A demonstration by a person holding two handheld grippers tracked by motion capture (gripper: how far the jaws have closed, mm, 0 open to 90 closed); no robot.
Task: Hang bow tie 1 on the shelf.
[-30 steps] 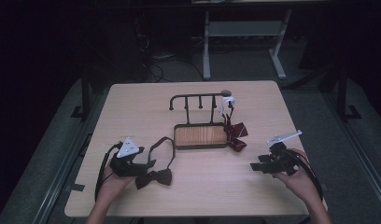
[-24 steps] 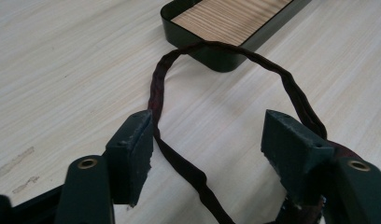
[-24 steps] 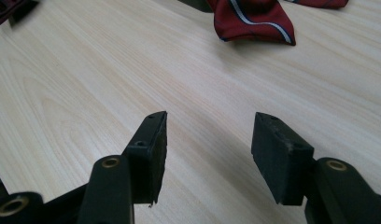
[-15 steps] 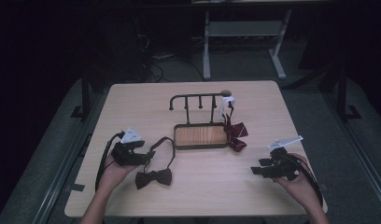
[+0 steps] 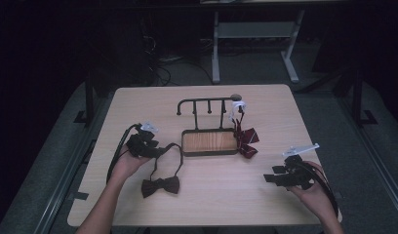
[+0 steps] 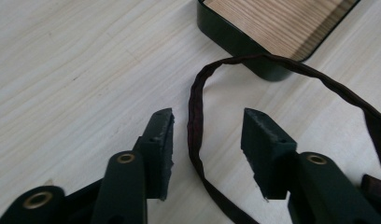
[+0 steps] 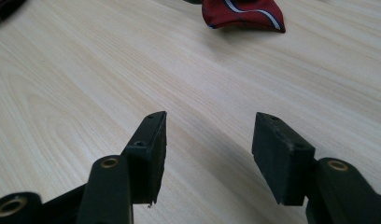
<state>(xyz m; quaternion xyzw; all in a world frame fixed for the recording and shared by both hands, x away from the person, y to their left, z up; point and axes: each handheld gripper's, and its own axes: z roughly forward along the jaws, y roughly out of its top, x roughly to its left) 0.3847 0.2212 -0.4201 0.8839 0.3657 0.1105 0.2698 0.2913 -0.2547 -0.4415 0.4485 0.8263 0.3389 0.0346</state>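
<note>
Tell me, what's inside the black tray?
The black tray looks empty; just its wooden bottom shows. The dark bow tie's strap lies outside, by its left corner, and the red striped bow tie hangs beside its right end.

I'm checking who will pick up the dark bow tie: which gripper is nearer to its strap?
Left. The left gripper has the strap of the dark bow tie between its jaws, which have just been closing but are not pressing yet. The right gripper waits, open, far across the table.
</note>
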